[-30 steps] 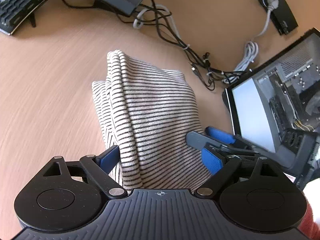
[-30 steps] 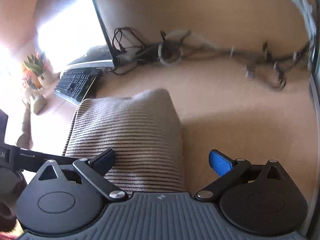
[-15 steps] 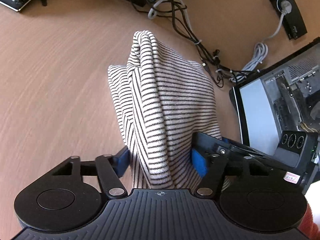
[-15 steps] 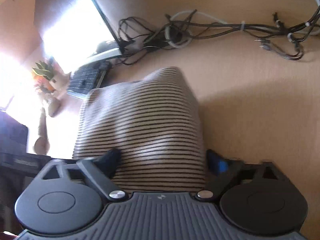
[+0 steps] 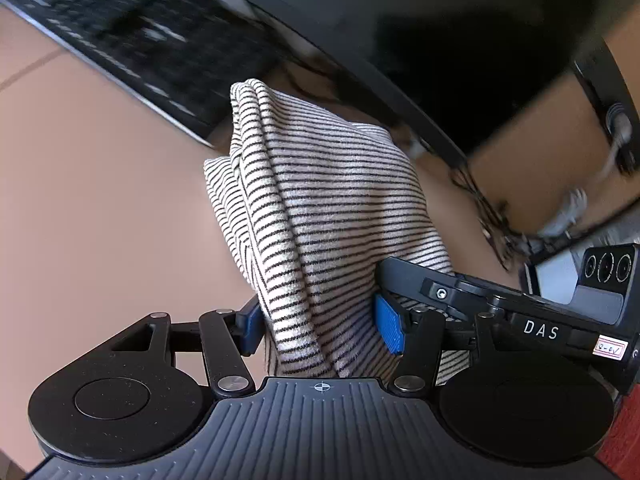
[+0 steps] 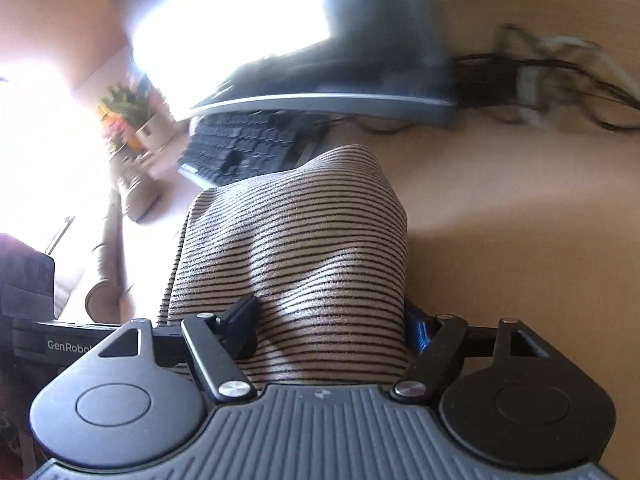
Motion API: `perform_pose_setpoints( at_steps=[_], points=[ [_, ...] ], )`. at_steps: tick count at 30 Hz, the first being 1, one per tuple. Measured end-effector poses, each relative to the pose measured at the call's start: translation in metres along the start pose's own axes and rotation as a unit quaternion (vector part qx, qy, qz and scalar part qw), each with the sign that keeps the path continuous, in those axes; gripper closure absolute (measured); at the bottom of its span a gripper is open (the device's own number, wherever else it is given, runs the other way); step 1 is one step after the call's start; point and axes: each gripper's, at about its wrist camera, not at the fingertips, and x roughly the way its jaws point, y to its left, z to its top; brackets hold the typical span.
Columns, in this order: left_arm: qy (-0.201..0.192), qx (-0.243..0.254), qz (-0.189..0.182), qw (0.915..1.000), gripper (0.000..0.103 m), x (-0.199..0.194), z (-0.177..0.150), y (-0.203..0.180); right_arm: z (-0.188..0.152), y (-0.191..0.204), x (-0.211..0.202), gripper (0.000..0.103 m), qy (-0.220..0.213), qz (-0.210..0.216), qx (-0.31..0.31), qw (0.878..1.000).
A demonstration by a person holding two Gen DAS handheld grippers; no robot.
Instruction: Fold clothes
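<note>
A folded white garment with thin black stripes (image 5: 320, 200) bunches up off the wooden desk (image 5: 100, 200) between both tools. My left gripper (image 5: 320, 326) has its blue pads pressed on the near end of the fold, and its jaws are closing. My right gripper (image 6: 332, 332) squeezes the same garment (image 6: 304, 248) from the other side, its jaws closing too. The right tool's black body (image 5: 560, 320) shows at the right edge of the left wrist view, close beside the left one. The garment's underside is hidden.
A black keyboard (image 5: 140, 40) and a dark monitor (image 5: 440, 40) lie just beyond the garment. Tangled cables (image 5: 492, 220) run along the back right. In the right wrist view the keyboard (image 6: 244, 148), a potted plant (image 6: 132, 112) and cables (image 6: 560, 80) are visible.
Both grippers narrowed from wide open onto the garment. They travelled with it across the desk, so the keyboard and monitor now loom close behind it.
</note>
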Motion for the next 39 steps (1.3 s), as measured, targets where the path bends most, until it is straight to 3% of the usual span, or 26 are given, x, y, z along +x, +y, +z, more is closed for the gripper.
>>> perform_pose_setpoints(
  at_steps=[7,12,16,21,26,29,32,33,34,39],
  points=[
    [-0.004,-0.012,-0.006,0.9999,0.042,-0.002,0.022,0.034,0.021,0.023,0.038,0.026,0.009,-0.001,-0.016,1.0],
    [0.008,-0.006,-0.025,0.9996,0.04,0.008,0.028,0.04,0.021,0.013,0.041,0.022,0.002,-0.014,0.002,1.0],
    [0.02,0.024,-0.034,0.9989,0.04,-0.009,0.031,0.044,0.013,0.025,0.028,0.019,-0.012,-0.047,-0.028,0.998],
    [-0.038,0.095,-0.045,0.9937,0.034,-0.053,0.049,0.033,0.0,0.047,-0.007,0.019,-0.053,-0.109,-0.098,0.988],
    [-0.071,0.119,-0.086,0.9866,0.029,-0.044,0.077,0.011,-0.008,0.082,-0.03,0.019,-0.095,-0.115,-0.152,0.977],
    [-0.067,0.118,-0.097,0.9859,0.029,-0.024,0.085,0.005,-0.018,0.095,-0.02,0.019,-0.076,-0.093,-0.156,0.98],
    [-0.033,0.111,-0.07,0.9908,0.029,0.002,0.083,0.01,-0.04,0.087,0.014,0.018,-0.021,-0.125,-0.156,0.98],
    [-0.018,0.102,-0.066,0.9924,0.029,0.008,0.081,0.018,-0.048,0.083,0.022,0.012,-0.016,-0.14,-0.161,0.977],
    [-0.009,0.094,-0.062,0.9936,0.037,0.012,0.078,0.025,-0.056,0.083,0.027,0.01,-0.017,-0.155,-0.179,0.971],
    [-0.003,0.075,-0.07,0.9947,0.04,0.009,0.073,0.042,-0.062,0.088,0.029,0.009,0.007,-0.182,-0.234,0.955]
  ],
)
